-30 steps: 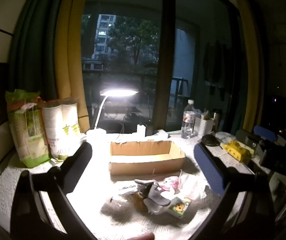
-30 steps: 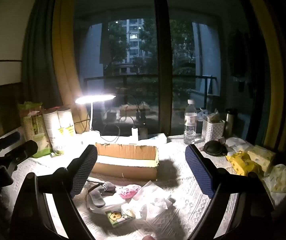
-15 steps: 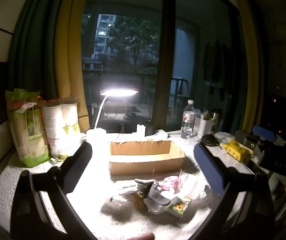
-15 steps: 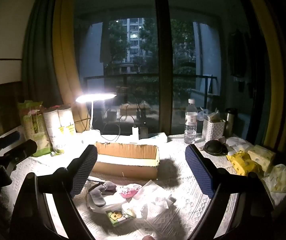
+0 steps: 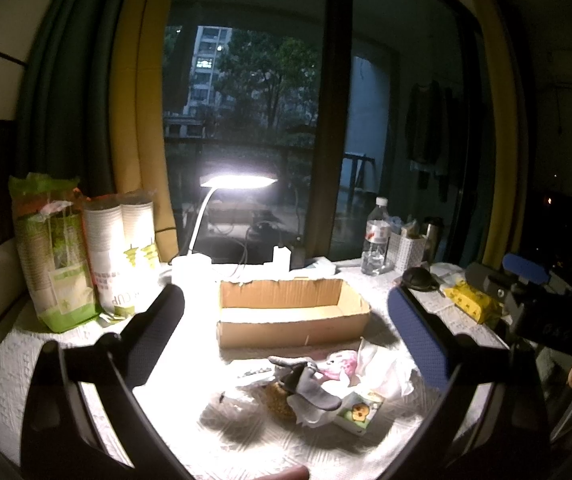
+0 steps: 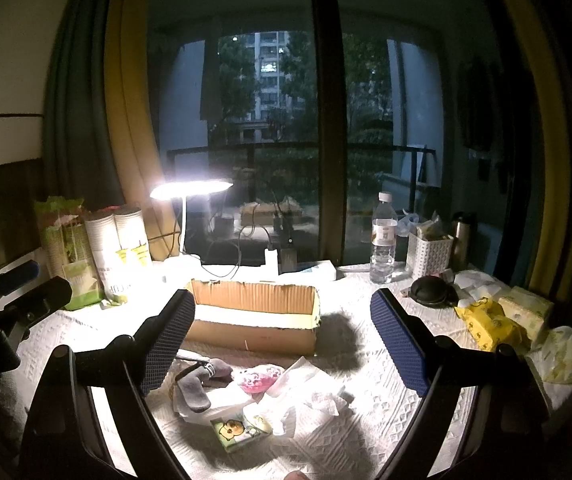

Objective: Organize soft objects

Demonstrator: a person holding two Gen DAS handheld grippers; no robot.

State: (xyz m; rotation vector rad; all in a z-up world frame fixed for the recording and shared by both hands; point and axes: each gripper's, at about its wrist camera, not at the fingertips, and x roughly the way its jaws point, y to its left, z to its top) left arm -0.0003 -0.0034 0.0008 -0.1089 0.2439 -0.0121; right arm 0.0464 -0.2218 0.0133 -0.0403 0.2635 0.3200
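Note:
A pile of soft things lies on the white cloth in front of an open cardboard box (image 5: 291,316) (image 6: 254,320): a grey sock (image 5: 311,386) (image 6: 196,388), a pink item (image 5: 341,364) (image 6: 256,378), crumpled white tissue (image 5: 385,372) (image 6: 317,396) and a small green tissue pack (image 5: 359,412) (image 6: 236,434). My left gripper (image 5: 286,340) is open and empty, held above and short of the pile. My right gripper (image 6: 282,344) is open and empty, also above the pile. Each gripper shows at the edge of the other's view.
A lit desk lamp (image 5: 238,182) stands behind the box. Paper cup sleeves (image 5: 120,256) and a green bag (image 5: 52,256) stand at left. A water bottle (image 6: 383,240), white basket (image 6: 429,254), black pouch (image 6: 429,292) and yellow tissue packs (image 6: 489,326) sit at right.
The right gripper has drifted slightly, so the pile sits a little higher in its view. The left gripper has hardly moved. Both stay open.

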